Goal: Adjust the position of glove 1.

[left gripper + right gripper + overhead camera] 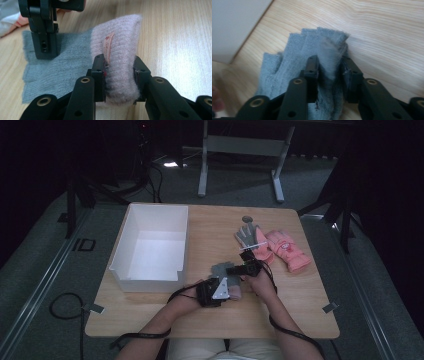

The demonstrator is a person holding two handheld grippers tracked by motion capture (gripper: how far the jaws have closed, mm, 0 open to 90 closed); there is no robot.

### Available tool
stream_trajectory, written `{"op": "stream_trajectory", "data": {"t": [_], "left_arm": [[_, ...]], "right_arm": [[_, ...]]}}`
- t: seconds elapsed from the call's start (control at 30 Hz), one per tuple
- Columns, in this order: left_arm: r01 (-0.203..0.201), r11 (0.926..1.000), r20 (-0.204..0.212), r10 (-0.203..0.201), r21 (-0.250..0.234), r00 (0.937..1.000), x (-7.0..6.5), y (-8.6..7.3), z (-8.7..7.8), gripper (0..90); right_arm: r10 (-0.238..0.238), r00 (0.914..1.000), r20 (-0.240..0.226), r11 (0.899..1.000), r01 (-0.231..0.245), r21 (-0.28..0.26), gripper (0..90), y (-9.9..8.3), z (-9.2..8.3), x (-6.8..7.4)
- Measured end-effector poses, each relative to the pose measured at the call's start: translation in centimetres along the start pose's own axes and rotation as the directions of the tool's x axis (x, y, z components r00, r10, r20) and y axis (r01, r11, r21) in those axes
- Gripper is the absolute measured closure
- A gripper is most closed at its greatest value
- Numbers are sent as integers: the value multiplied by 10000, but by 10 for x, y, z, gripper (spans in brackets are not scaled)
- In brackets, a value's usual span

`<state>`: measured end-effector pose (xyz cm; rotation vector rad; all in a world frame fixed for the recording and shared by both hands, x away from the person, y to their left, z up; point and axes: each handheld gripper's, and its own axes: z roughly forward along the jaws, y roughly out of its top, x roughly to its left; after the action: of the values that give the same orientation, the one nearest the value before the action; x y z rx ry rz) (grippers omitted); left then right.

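Slippage is the risk: left gripper (119, 75) pinches the knit glove (75, 62) by its pink cuff (120, 50), right gripper (329, 72) apparently clamps its grey fingers (322, 45) on the table (300, 290); uneven pulling frees one end.

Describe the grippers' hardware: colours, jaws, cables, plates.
Both grippers are matte black. The left gripper and right gripper each have two linked jaw arms with brass-ringed pivot holes and blocky black pads. In the high view the left one carries a grey three-cornered plate. Black cables trail along bare forearms.
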<state>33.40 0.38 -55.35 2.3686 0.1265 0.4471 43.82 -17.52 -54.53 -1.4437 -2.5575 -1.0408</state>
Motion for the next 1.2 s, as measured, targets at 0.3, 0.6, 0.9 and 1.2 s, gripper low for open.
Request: {"op": "stream_trajectory", "data": {"t": [0.3, 0.6, 0.9, 1.2], "left_arm": [[773, 9970, 348, -771, -32, 9964, 16, 14, -12, 712], [552, 9984, 357, -548, -118, 9979, 34, 50, -49, 712], [-31, 9998, 51, 30, 211, 10000, 42, 82, -84, 711], [-421, 9977, -179, 431, 523, 9989, 65, 92, -121, 711]], "right_arm": [[-88, 9997, -209, 9975, 74, -705, 746, 5, -26, 2], [-700, 9975, -92, 9857, 677, -1544, 748, 27, -72, 18], [-1141, 9933, -160, 9704, 1080, -2158, 749, 43, -105, 36], [-1611, 9869, 63, 9535, 1573, -2571, 750, 71, -122, 59]]}}
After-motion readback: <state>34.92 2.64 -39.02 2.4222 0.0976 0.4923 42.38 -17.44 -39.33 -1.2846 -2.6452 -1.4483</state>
